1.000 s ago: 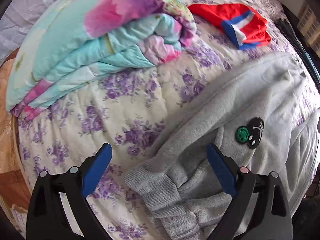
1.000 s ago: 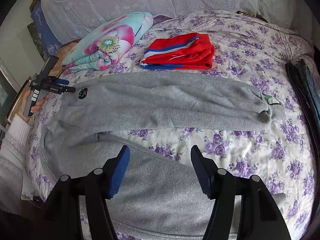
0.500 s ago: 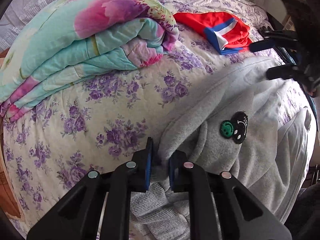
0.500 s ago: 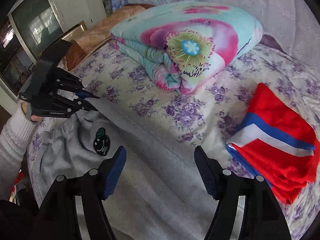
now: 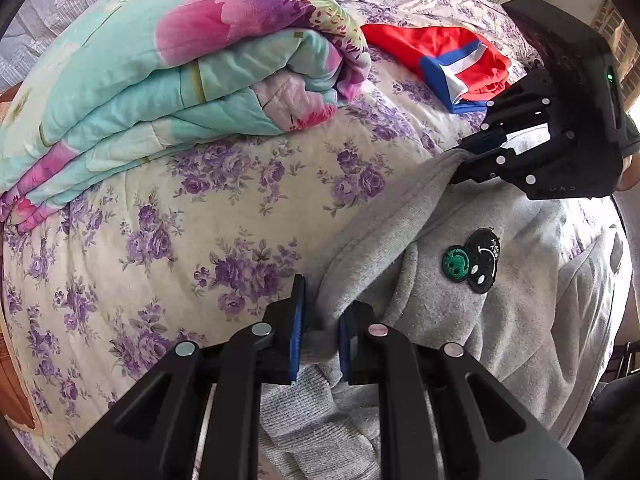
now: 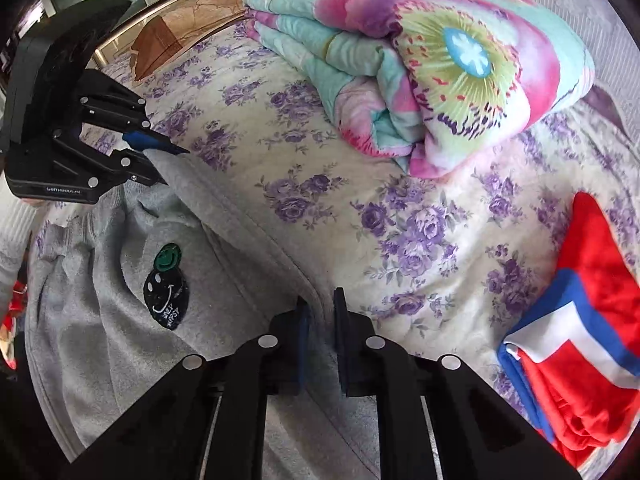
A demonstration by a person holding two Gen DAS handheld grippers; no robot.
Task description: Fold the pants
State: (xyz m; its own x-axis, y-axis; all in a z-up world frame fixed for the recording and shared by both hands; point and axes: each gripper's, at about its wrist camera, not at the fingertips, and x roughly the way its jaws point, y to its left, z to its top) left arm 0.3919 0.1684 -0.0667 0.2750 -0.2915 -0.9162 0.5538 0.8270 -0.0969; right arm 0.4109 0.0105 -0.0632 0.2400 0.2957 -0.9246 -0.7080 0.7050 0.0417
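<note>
- Left gripper (image 5: 319, 332): jaws clamped on the grey pants (image 5: 500, 320) at the waistband edge.
- Right gripper (image 6: 320, 328): jaws just closed, pinching the pants' edge on the bed (image 6: 320, 184).

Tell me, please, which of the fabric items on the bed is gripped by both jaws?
The grey pants with the smiley patch; the folded floral quilt and red garment lie untouched.

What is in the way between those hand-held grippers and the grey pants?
Nothing visible. The left hand-held gripper and right hand-held gripper are each already pinching the upper edge of the grey pants; the folded quilt lies apart.
</note>
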